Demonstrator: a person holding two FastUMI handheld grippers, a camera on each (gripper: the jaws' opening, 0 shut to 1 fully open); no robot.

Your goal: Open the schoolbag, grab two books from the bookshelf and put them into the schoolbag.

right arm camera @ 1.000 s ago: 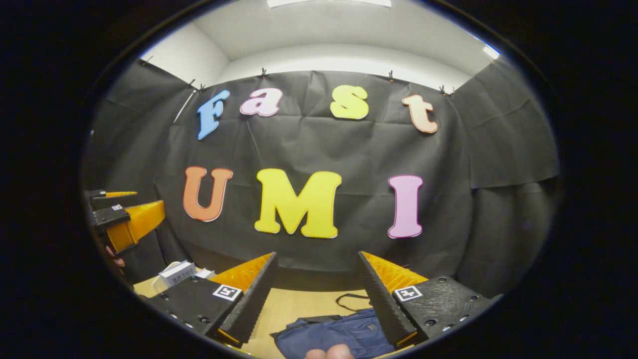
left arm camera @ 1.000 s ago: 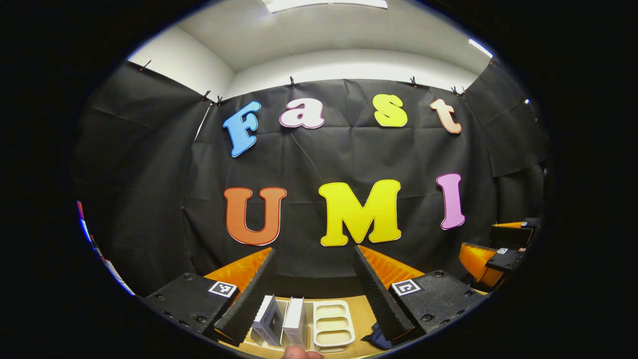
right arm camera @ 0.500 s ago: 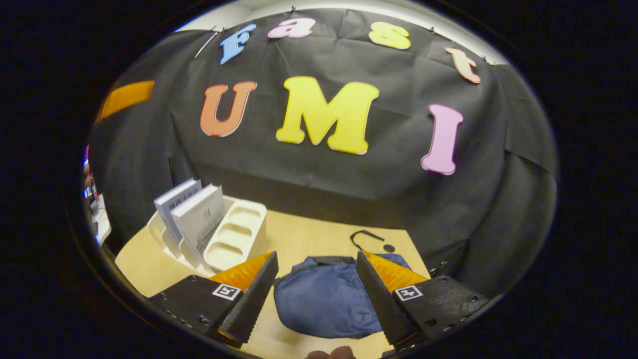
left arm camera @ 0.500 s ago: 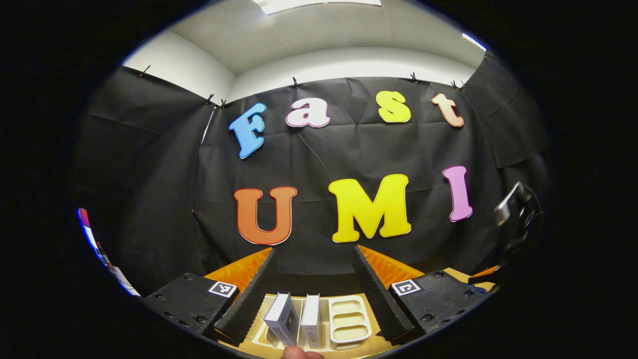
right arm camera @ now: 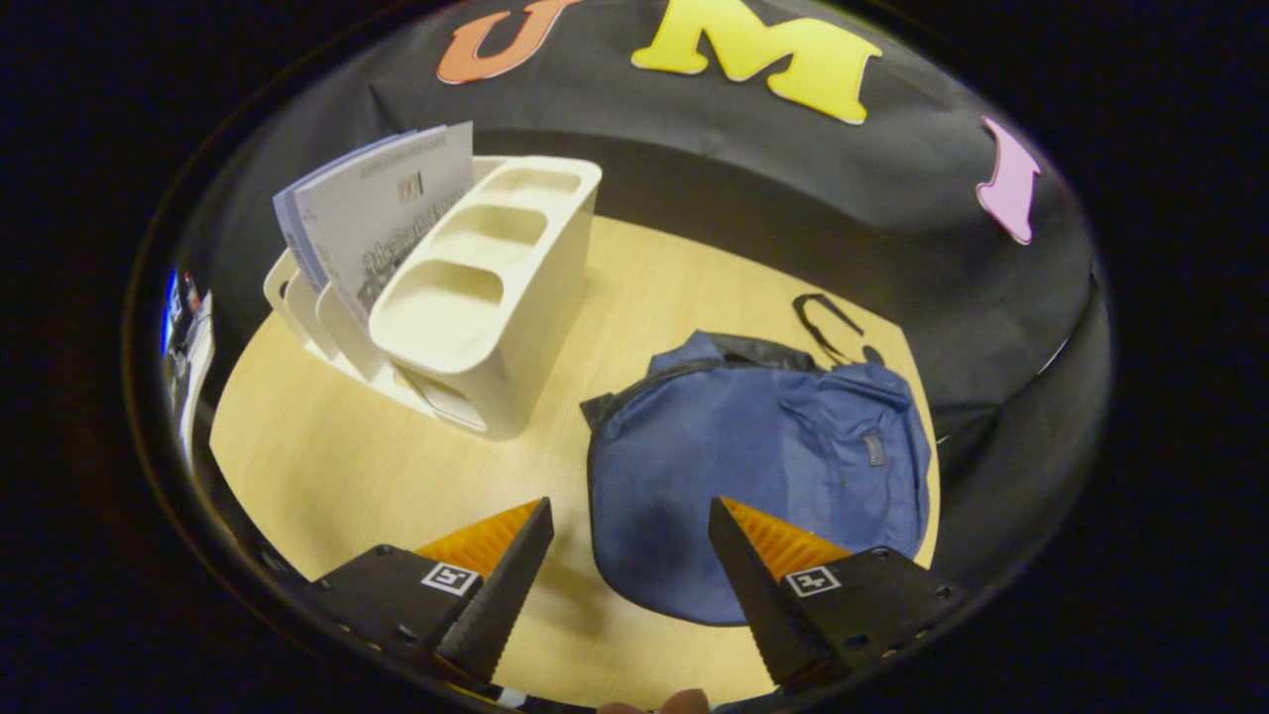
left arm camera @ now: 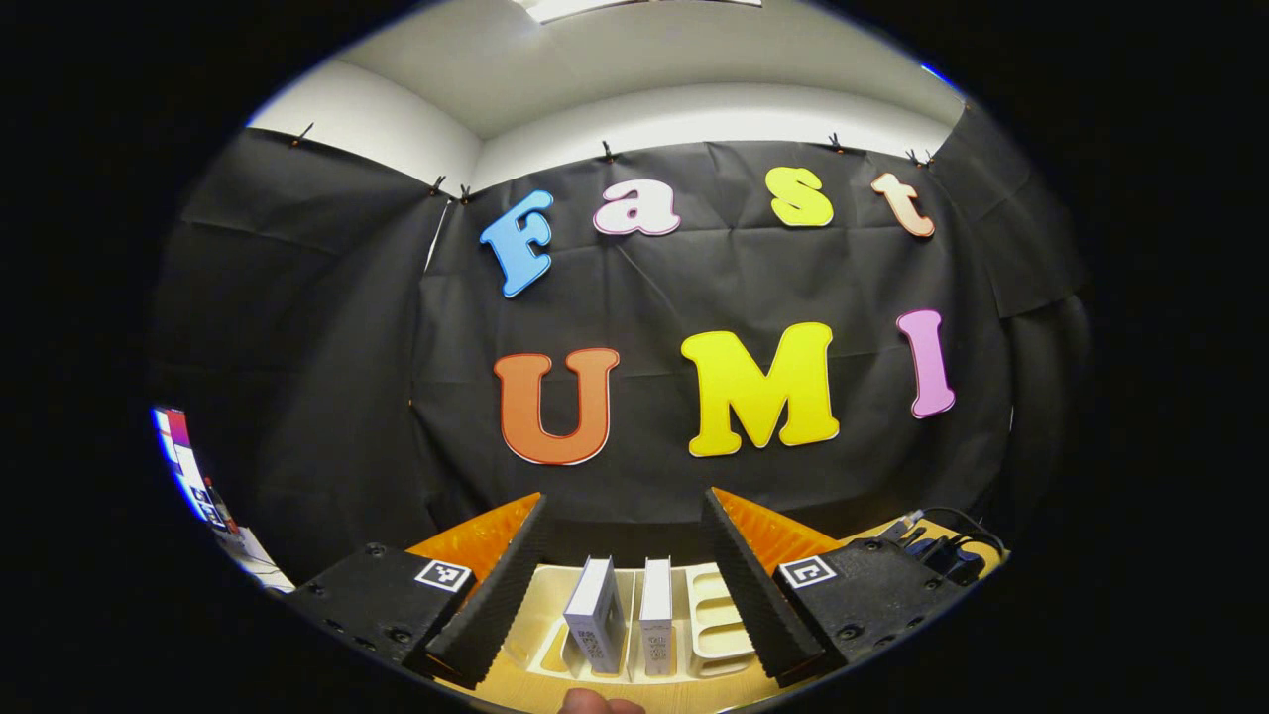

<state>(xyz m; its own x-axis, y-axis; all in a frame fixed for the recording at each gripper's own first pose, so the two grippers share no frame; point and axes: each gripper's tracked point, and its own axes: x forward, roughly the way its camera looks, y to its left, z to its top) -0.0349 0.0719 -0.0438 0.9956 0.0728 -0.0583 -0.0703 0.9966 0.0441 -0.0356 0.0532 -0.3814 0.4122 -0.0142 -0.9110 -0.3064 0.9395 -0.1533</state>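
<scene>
The table and the room around it

A light wood table [right arm camera: 327, 466] has a thin black cord [right arm camera: 828, 322] lying in a loop near its far edge, close to the black cloth [right arm camera: 714, 198] that hangs behind it. In the left gripper view, the same cloth [left arm camera: 297, 347] covers the back and both sides, held up by little clips [left arm camera: 607, 151] along its top. Above it are a white wall [left arm camera: 377, 129], a white ceiling [left arm camera: 694, 59] and a long bright light [left arm camera: 595, 8]. A bunch of black cables [left arm camera: 942, 550] sits at the right, and something bright and colourful [left arm camera: 178, 446] glows at the far left.
</scene>
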